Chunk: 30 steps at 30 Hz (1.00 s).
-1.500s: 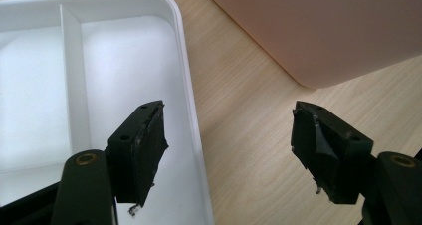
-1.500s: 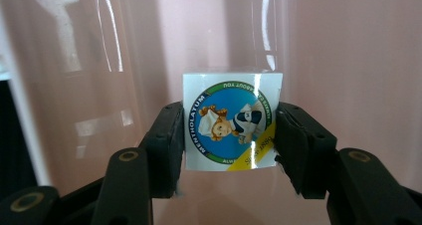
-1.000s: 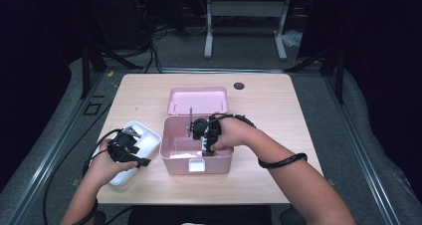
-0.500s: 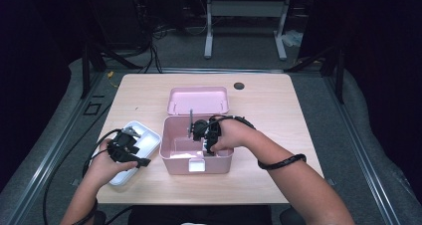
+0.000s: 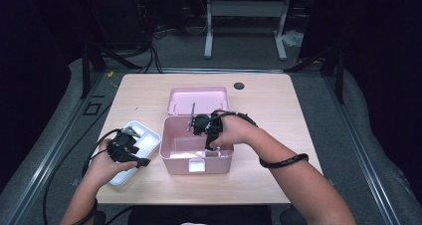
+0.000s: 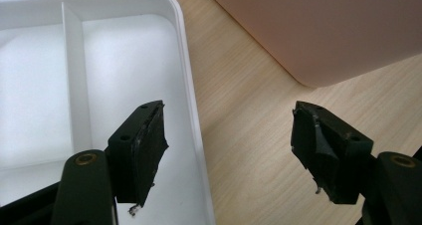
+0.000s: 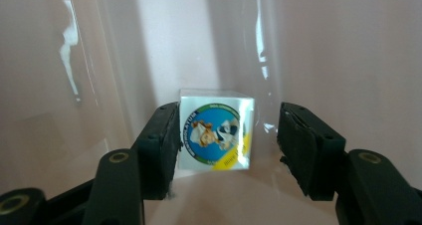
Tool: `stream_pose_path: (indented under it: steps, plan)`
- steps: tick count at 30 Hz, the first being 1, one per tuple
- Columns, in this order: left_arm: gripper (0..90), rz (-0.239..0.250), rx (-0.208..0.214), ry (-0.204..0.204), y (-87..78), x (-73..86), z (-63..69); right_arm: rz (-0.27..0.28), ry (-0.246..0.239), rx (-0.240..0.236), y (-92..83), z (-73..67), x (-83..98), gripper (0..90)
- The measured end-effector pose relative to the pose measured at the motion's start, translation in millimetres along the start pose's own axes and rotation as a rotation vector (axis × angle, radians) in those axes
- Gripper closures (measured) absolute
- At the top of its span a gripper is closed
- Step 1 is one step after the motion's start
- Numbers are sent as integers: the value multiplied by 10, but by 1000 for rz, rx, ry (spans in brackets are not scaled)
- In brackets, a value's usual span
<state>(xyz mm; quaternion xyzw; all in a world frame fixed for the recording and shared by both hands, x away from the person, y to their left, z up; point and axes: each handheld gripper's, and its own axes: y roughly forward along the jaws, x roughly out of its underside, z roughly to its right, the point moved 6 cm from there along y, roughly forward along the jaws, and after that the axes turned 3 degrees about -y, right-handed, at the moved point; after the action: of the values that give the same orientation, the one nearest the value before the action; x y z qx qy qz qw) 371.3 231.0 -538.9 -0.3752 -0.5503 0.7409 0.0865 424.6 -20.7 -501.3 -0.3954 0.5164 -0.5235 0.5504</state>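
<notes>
Pink plastic is walling in the work: the right gripper is reaching down inside the pink storage box, whose lid is lying flat on the wooden table just behind it. In the right gripper view its jaws are standing spread on either side of a small cube-shaped carton printed with a round blue cartoon label; the left jaw is touching or nearly touching the carton's side, while the right jaw is standing clearly apart from it. The carton is sitting on the box floor, close to a wall.

The step in hand appears to be gripping this carton. To do it well, the person should be centring the gripper so both pads meet opposite faces squarely, then closing gently, since a light carton could skid or twist if one pad arrives first. Keeping the jaws low enough to catch the carton's middle, and clear of the box wall, would help.

In the high view the right forearm is coming in from the lower right, the wrist bending downward over the box's front rim. The left gripper is hovering low over the white divided tray at the table's left, its jaws wide apart and holding nothing, straddling the tray's edge.
</notes>
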Motion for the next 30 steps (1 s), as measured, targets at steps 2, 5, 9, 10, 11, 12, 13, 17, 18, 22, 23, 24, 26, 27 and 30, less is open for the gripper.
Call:
stream_pose_path:
  steps: [2, 5, 9, 10, 11, 12, 13, 17, 18, 22, 23, 24, 26, 27, 30]
  plan:
    - [303, 1, 0, 1, -2, -1, 3, 18, 10, 7, -82, 24, 4, 429]
    - [308, -10, -16, 20, 2, 9, 6, 47, 30, 23, -242, 57, 18, 432]
    - [306, -11, -13, 39, 23, 17, 13, 82, 51, 50, -448, 89, 66, 433]
    - [305, -7, -12, 44, 25, 18, 10, 88, 56, 58, -490, 97, 83, 432]
    - [305, -3, -10, 43, 24, 18, 6, 90, 61, 65, -528, 104, 103, 432]
    - [305, 0, -10, 49, 19, 18, -2, 94, 62, 74, -560, 114, 123, 432]
    - [305, 4, -15, 55, 11, 15, -8, 99, 68, 79, -590, 120, 145, 432]
    - [301, 26, -36, 57, -27, -27, -44, 120, 90, 92, -669, 151, 238, 432]
    - [301, 34, -38, 50, -33, -36, -53, 116, 92, 95, -684, 160, 264, 432]
    - [303, 70, -37, -5, -53, -77, -136, 120, 106, 104, -713, 170, 351, 432]
    - [313, 83, -30, -30, -64, -88, -170, 124, 109, 105, -716, 165, 368, 432]
    - [343, 91, -27, -39, -75, -90, -199, 129, 111, 106, -722, 162, 382, 432]
    - [361, 101, -41, -36, -96, -92, -252, 124, 111, 110, -736, 158, 413, 432]
    - [361, 96, -42, -41, -109, -90, -275, 130, 116, 113, -738, 155, 425, 432]
    - [393, 62, -60, -33, -150, -66, -343, 134, 121, 122, -754, 157, 465, 432]
